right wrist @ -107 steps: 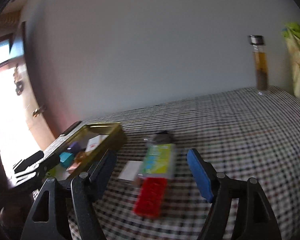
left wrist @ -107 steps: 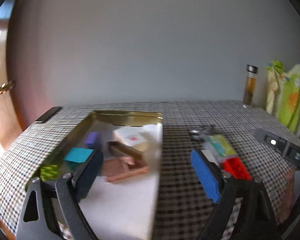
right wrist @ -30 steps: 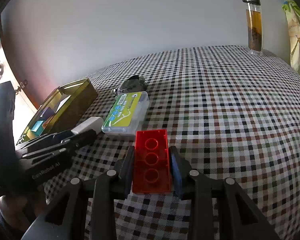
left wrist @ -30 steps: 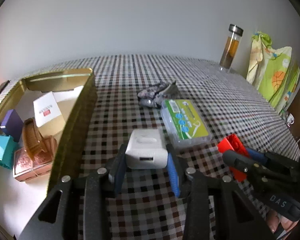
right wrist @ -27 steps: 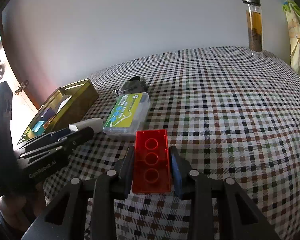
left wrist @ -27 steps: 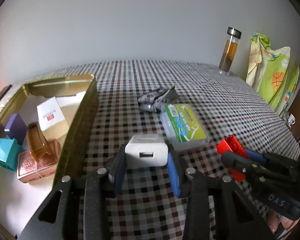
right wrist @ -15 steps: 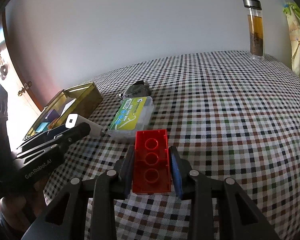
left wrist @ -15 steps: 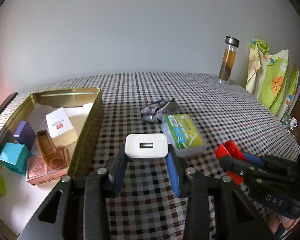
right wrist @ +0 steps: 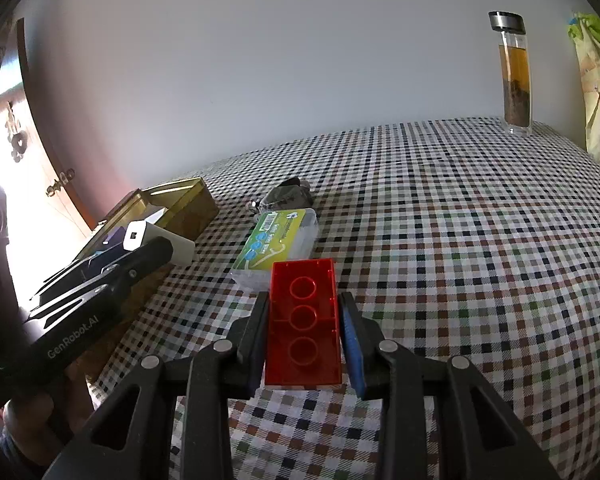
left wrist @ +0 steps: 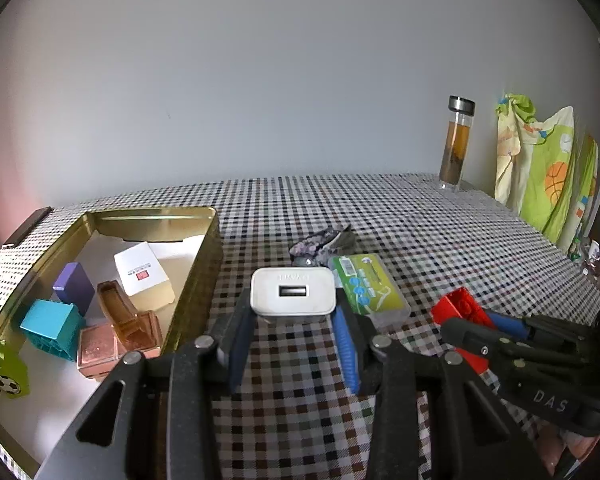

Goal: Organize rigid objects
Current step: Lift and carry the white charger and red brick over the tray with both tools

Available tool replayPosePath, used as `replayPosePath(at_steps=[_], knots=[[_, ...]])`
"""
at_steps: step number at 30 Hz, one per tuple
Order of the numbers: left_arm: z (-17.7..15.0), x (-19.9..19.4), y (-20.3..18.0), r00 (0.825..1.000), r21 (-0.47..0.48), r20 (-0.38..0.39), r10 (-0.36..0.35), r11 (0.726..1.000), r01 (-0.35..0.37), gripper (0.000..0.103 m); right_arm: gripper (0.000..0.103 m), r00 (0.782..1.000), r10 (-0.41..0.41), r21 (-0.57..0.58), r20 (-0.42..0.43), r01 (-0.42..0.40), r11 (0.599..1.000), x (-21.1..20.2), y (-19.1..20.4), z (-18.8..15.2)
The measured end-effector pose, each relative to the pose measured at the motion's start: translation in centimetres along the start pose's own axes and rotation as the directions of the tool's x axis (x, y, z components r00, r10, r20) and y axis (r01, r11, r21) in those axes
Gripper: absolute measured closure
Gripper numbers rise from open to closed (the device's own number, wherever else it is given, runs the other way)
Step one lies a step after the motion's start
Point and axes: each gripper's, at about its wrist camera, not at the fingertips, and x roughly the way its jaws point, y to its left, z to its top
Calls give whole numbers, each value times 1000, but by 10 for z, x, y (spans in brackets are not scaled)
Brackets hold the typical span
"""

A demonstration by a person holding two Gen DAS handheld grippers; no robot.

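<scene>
My left gripper [left wrist: 293,330] is shut on a white USB charger [left wrist: 293,291] and holds it above the checked tablecloth, just right of the gold tin tray [left wrist: 198,256]. My right gripper [right wrist: 303,322] is shut on a red toy brick [right wrist: 303,322], lifted over the cloth. In the left wrist view the right gripper and brick [left wrist: 462,310] are low at the right. In the right wrist view the left gripper with the charger [right wrist: 158,240] is at the left, next to the tray [right wrist: 180,204].
The tray holds a purple block [left wrist: 74,286], a teal block [left wrist: 52,328], a white box [left wrist: 140,272], copper items [left wrist: 120,328] and a green brick [left wrist: 4,368]. A green floss box [left wrist: 366,284] and a crumpled grey pouch [left wrist: 324,242] lie on the cloth. A glass bottle [left wrist: 456,144] stands far right.
Both grippers, open 3.6 s ago, have shut on the charger and the brick. Over the last second both have risen off the cloth with them.
</scene>
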Motion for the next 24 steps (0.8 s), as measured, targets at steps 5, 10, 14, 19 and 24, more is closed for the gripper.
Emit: replayPosePath(at_steps=[5,10,14,19,24], knots=[[0,-3,1,1000,-1,14,0,1000,0,66,67,1000,7,-5,30,-7,1000,-5,1,-1],[0,-6,1,999,0,32,4,1000,-4,66,67,997,17,-18,76,-16,1000,-13,4,-3],[-1,-10,1,999,1,49,11,1000,-11,66,67,994,23,-27,109,-20,999,-18,6,-4],[-2,-17,0,996,3,90,26,1000,-27,66,67,989,28,-36,147,-23,999,-25,7,-6],[-3,-24,-1,992,7,125,37,999,-38,66,67,980,34,-50,196,-25,998,-34,8,-8]])
